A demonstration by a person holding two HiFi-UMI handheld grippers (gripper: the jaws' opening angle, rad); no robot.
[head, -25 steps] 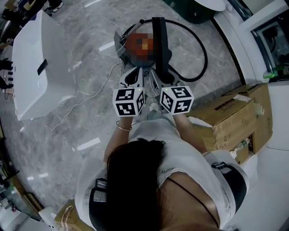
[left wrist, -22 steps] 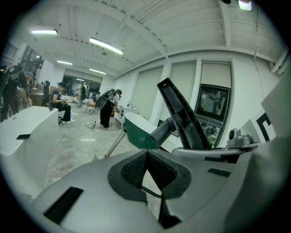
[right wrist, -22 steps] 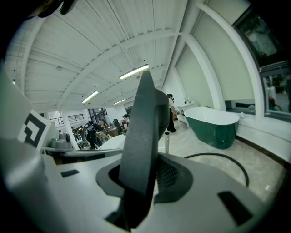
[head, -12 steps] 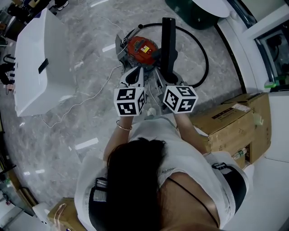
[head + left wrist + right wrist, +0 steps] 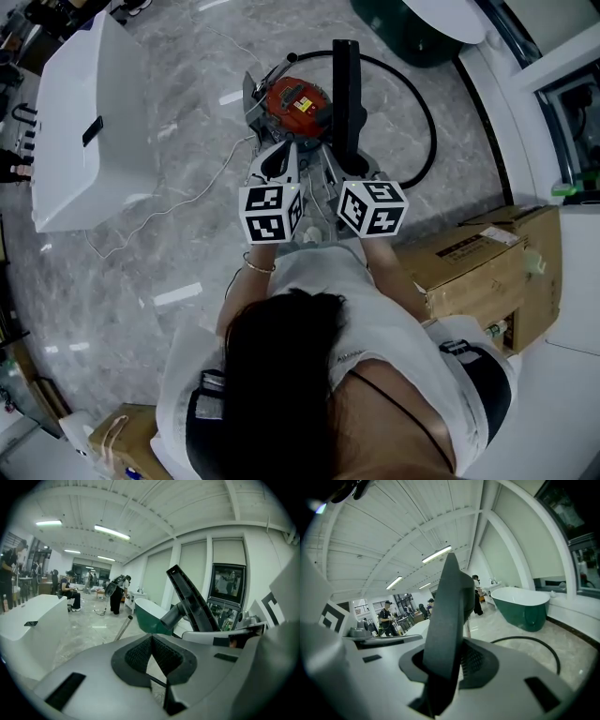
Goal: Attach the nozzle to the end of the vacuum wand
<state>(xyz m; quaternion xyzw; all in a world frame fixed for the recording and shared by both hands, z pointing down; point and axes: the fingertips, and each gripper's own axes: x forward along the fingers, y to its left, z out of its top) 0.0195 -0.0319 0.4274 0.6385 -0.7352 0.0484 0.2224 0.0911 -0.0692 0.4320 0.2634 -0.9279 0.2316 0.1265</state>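
My right gripper (image 5: 451, 663) clamps the nozzle (image 5: 449, 616) upright beside the vacuum (image 5: 294, 99), my left gripper (image 5: 151, 654) is closed and empty, so I should steady the wand (image 5: 123, 628) first, then push the socket on squarely.

A black nozzle (image 5: 346, 89) stands against a red vacuum (image 5: 292, 98) with a yellow label, ringed by a black hose (image 5: 430, 122), on a grey marbled floor (image 5: 178, 253) veined in white. The left gripper (image 5: 151, 644) and right gripper (image 5: 450, 660) are pale grey with black mesh-patterned pads (image 5: 137, 656), and each carries a cube of black-and-white square markers. Around them are a white tub (image 5: 84, 141), a dark green tub (image 5: 524, 609) with a white rim, a brown cardboard box (image 5: 487, 258) and a silver wand (image 5: 123, 627). The dark-haired person (image 5: 375, 319) wears white.
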